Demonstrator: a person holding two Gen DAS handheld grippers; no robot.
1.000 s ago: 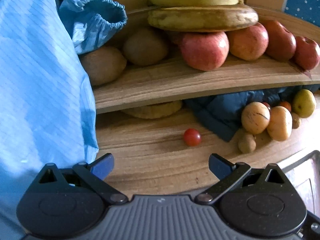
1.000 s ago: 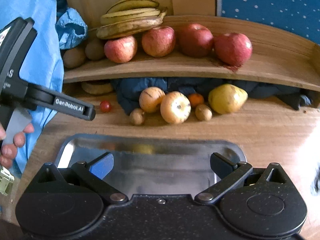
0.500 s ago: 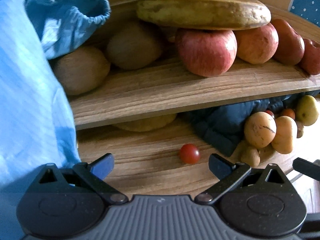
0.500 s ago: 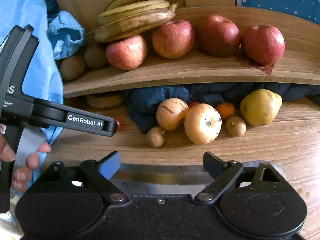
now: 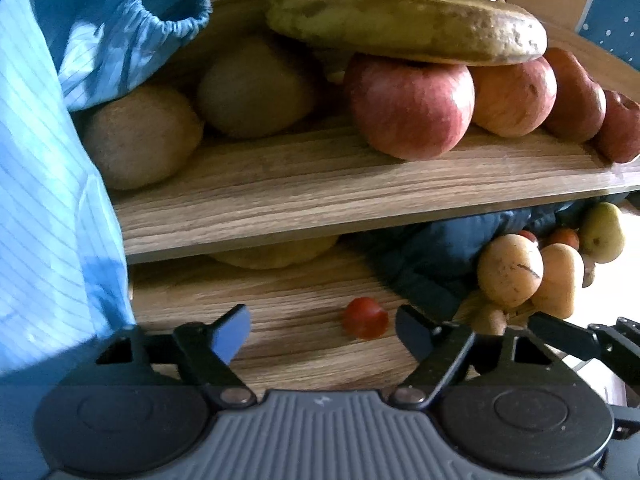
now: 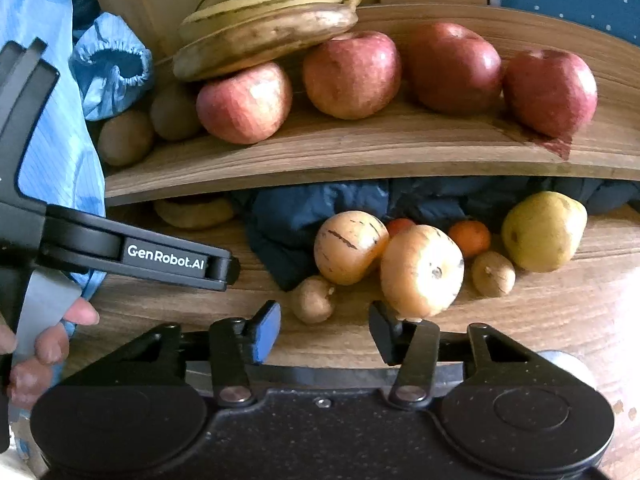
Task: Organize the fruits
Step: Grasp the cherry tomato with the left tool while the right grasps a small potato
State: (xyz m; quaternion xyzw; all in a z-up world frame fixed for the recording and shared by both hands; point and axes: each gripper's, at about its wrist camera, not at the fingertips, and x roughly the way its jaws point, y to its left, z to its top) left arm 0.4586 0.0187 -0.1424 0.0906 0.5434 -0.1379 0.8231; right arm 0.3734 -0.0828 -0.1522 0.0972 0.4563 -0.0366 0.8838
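Note:
A small red cherry tomato [image 5: 365,317] lies on the lower wooden board, just ahead of my open, empty left gripper [image 5: 324,330], nearer its right finger. My right gripper [image 6: 324,330] is open and empty, close to a small brown fruit [image 6: 313,299] and two pale orange round fruits [image 6: 422,270]. A yellow-green pear [image 6: 544,230] and a small orange fruit [image 6: 470,238] lie to the right. On the upper shelf [image 6: 360,152] stand several red apples [image 6: 244,104], bananas [image 6: 264,28] and kiwis [image 5: 140,140].
A dark blue cloth [image 6: 288,220] is bunched under the shelf behind the fruits. A light blue sleeve [image 5: 48,200] hangs at the left. A metal tray edge [image 6: 568,364] shows under my right gripper. The left gripper's arm [image 6: 160,256] crosses the right wrist view.
Both grippers have moved forward and lower toward the fruits. The tomato now sits close between the left fingers' tips. The right gripper has passed over the tray and its fingers have narrowed somewhat.

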